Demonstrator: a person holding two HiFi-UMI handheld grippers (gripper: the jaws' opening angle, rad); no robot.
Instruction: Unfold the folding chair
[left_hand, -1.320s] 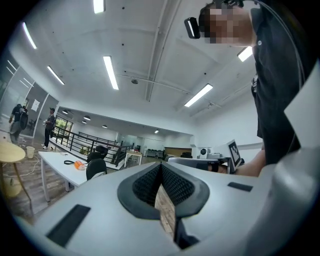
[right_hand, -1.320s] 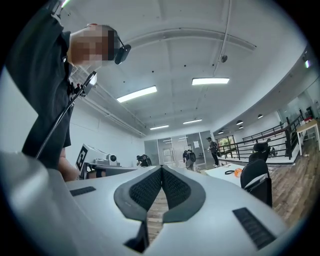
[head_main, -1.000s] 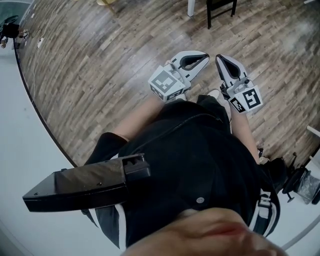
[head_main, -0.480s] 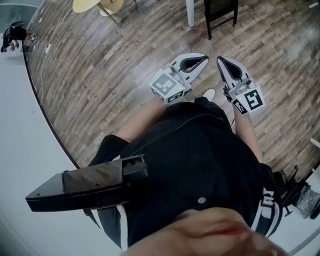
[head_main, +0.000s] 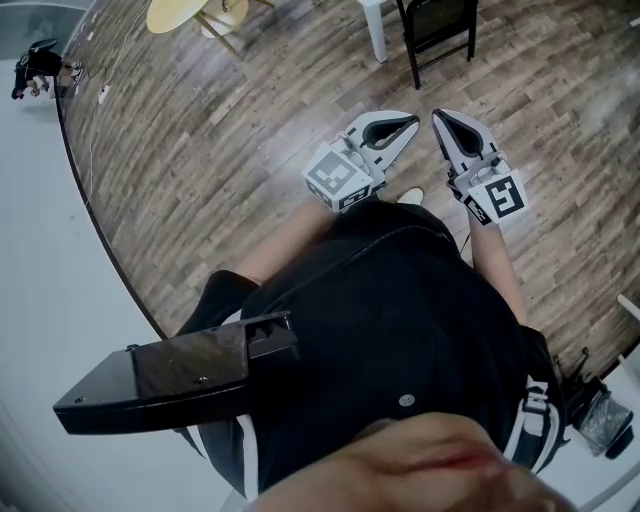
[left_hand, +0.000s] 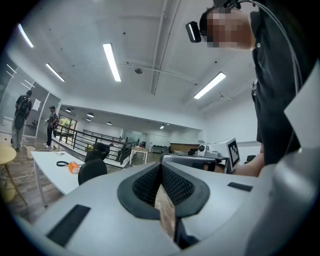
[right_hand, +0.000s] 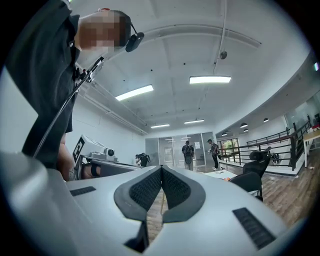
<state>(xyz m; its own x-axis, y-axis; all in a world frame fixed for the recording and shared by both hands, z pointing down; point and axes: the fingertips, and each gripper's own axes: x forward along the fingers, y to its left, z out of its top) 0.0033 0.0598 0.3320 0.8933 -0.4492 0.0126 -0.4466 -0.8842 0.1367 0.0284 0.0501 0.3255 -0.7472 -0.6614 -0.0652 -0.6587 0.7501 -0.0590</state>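
Note:
The black folding chair stands on the wood floor at the top edge of the head view, partly cut off by the frame. Both grippers are held level in front of my body, short of the chair and touching nothing. My left gripper is shut, its ribbed pads pressed together with nothing between them. My right gripper is likewise shut and holds nothing. Each gripper view shows the other gripper alongside: the right gripper's marker cube and the left gripper's cube.
A white table leg stands just left of the chair. A yellow round table sits at top left. Bags lie at the lower right. A long white table, office chairs and standing people are farther off.
The floor has slid down through the head view and the folding chair has come further into sight, nearer to me. Both grippers keep the same shut pose in front of my body.

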